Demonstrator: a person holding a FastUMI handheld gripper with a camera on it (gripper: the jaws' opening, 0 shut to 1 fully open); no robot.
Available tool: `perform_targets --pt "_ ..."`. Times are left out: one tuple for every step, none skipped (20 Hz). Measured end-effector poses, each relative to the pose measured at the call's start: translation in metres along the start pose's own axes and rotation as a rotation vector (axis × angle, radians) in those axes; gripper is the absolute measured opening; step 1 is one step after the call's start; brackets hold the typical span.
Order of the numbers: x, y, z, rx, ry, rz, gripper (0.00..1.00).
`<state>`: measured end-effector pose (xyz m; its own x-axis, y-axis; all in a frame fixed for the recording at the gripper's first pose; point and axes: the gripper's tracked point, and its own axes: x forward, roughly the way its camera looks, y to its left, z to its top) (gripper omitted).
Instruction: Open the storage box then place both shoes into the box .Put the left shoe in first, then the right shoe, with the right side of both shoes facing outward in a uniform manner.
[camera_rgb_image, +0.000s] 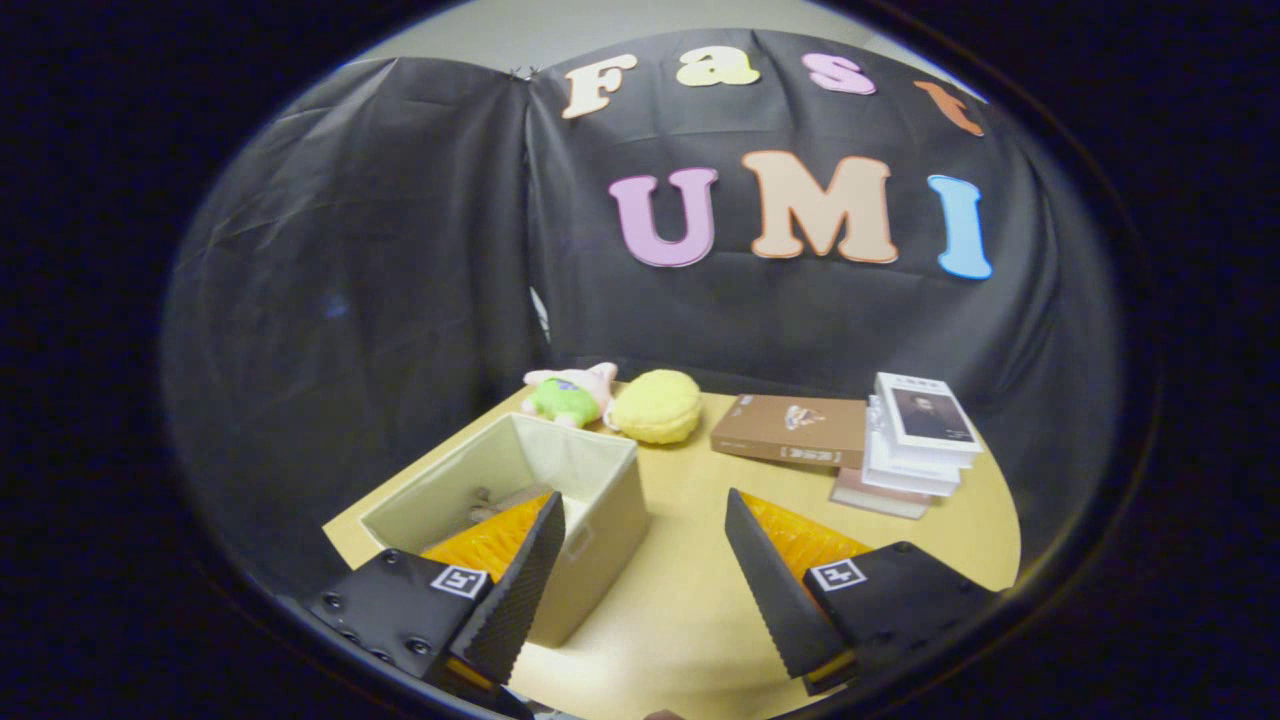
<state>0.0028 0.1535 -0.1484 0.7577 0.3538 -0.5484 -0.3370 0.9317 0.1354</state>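
Gripper (640, 545) held wide apart, fingers spread and clamped on nothing, nothing between them but bare table (690, 600). Hung above the near part of the table, touching no object as far as could be told. Left finger (520, 580) overlapped the near right corner of the storage box (600, 500); whether touching or merely in front of it could not be told. Right finger (770, 580) stood over open tabletop, apart from everything.

Storage box stood open-topped, pale fabric, just ahead and left of the fingers, near the table's left edge. Something small and greyish lay on its floor, too dim to identify. No shoes made out for certain.

Beyond the box, at the far edge: a green and pink plush toy (565, 395) touching a yellow round plush (657, 405). To the right, a brown book (790, 430) lay flat, beside a stack of white books (915, 440), well apart from the gripper.
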Motion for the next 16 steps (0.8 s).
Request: perform_targets --pt "-0.003 -0.017 -0.004 0.003 0.0 -0.03 1.0" --pt "-0.006 -0.035 -0.009 0.004 0.005 -0.061 1.0" --pt "-0.01 -0.052 -0.014 0.008 0.012 -0.088 1.0" --pt "-0.013 -0.067 -0.019 0.019 0.017 -0.11 1.0" --pt "-0.018 -0.083 -0.023 0.031 0.025 -0.135 1.0" --pt "-0.022 -0.1 -0.027 0.045 0.029 -0.159 1.0" --pt "-0.026 -0.114 -0.032 0.055 0.033 -0.181 1.0" --pt "-0.029 -0.128 -0.038 0.058 0.042 -0.201 1.0" --pt "-0.033 -0.143 -0.044 0.054 0.053 -0.218 1.0" --pt "-0.029 -0.161 -0.053 0.045 0.068 -0.236 1.0" --pt "-0.033 -0.173 -0.063 0.036 0.088 -0.254 1.0" --pt "-0.035 -0.184 -0.073 0.033 0.109 -0.264 1.0" --pt "-0.037 -0.193 -0.083 0.033 0.132 -0.27 1.0" --pt "-0.038 -0.201 -0.093 0.032 0.148 -0.273 1.0" --pt "-0.04 -0.209 -0.103 0.028 0.161 -0.275 1.0" --pt "-0.04 -0.216 -0.114 0.026 0.18 -0.278 1.0"
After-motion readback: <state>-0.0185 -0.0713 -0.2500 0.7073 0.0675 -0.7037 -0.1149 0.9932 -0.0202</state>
